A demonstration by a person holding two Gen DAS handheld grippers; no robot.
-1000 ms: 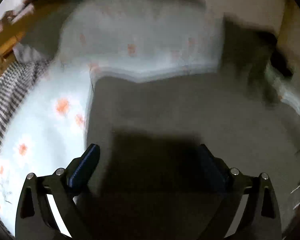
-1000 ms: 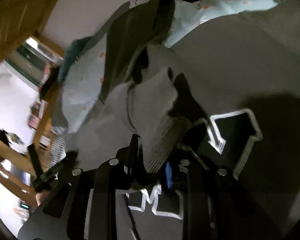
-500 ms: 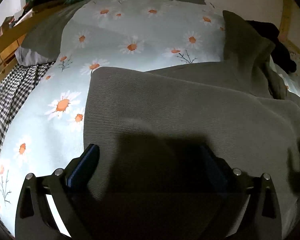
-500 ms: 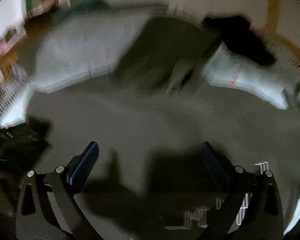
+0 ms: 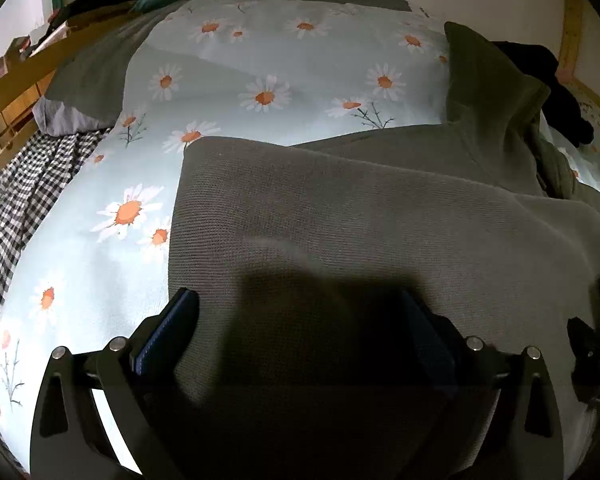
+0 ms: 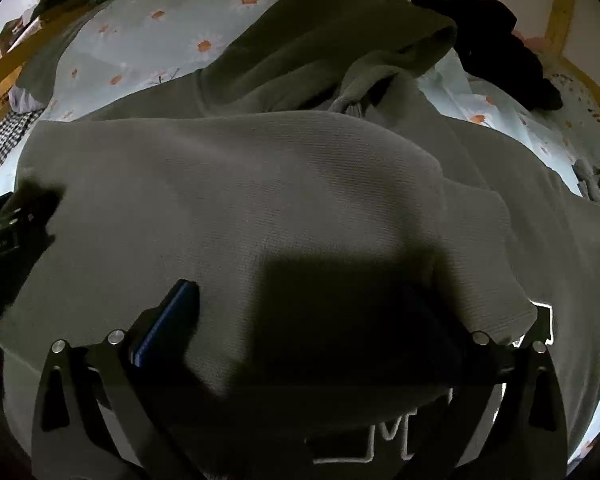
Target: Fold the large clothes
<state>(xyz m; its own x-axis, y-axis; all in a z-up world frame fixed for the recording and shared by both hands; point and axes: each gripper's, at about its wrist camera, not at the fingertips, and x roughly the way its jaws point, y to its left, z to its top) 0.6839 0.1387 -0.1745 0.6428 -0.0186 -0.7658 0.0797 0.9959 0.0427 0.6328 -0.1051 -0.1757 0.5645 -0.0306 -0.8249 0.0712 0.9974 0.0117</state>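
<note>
Grey hoodie [image 6: 260, 200] folded on the bed [image 5: 100, 260]
Both hand-held grippers, left [image 5: 300, 320] and right [image 6: 300, 312], gape empty above it; the right's jaws just opened

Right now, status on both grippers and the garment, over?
Left gripper open, empty. Right gripper jaws just opened, nothing between them. Grey knitted hooded sweatshirt on daisy-print duvet, part folded. Black garment lies beyond, clear.

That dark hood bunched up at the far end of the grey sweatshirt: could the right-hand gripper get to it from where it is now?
Probably yes. The right gripper stands open and empty over the folded sweatshirt, and the hood lies uncovered straight ahead with only flat cloth between. Whether the reach suffices is unclear.
</note>
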